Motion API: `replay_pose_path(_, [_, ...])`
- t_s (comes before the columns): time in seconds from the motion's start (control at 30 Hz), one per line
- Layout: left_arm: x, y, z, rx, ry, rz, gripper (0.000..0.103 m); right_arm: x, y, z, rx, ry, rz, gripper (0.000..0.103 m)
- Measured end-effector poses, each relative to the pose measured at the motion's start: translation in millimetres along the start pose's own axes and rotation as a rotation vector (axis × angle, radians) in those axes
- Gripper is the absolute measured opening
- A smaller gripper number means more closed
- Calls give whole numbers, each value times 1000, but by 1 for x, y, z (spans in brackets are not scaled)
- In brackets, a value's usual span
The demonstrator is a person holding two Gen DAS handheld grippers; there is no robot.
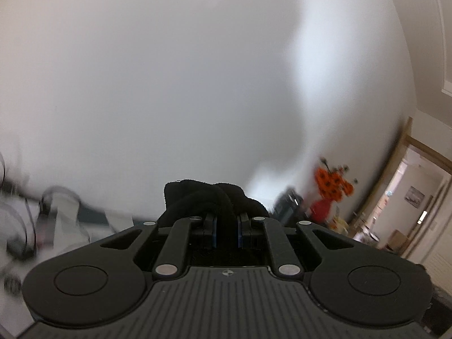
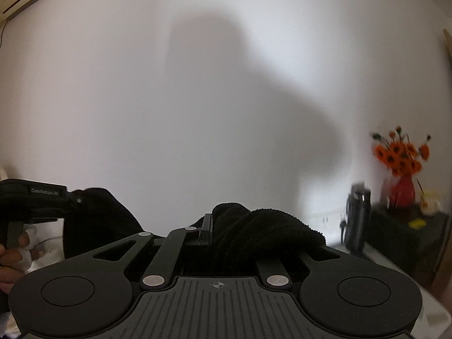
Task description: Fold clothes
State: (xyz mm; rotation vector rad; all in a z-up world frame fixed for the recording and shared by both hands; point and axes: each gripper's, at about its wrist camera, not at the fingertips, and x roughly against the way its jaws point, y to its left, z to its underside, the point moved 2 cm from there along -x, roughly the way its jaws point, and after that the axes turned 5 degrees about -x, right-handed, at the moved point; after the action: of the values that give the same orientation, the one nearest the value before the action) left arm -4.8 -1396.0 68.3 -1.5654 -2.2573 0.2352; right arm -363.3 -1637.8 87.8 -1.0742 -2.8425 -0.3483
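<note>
Cloth (image 1: 214, 197) hangs pinched in both the left gripper (image 1: 226, 230) and right gripper (image 2: 226, 234), raised apart, likely to spread it for folding.

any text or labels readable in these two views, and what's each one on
Raised lettering on the side of the left claw body, seen in the right wrist view: too blurred to read for certain, roughly "GenRobot.AI".
Framed picture on the far wall in the left wrist view: too small and blurred to show any words.
Dark bottle and red vase: no legible text.
The black garment shows no label.
</note>
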Motion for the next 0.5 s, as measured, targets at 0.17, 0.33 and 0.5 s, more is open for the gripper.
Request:
replay_pose_path(0.17, [-55,9,-1,-48,-22,-36,13,-80,-24,10,64,54,69,4])
replay_pose_path(0.33, [-137,30,73,-80,202,-64,13,-178,-69,71,97,310,139,4])
replay_pose_path(0.5, [-197,53,181,18,467,-138,13,-227,-119,156,118,580,165,4])
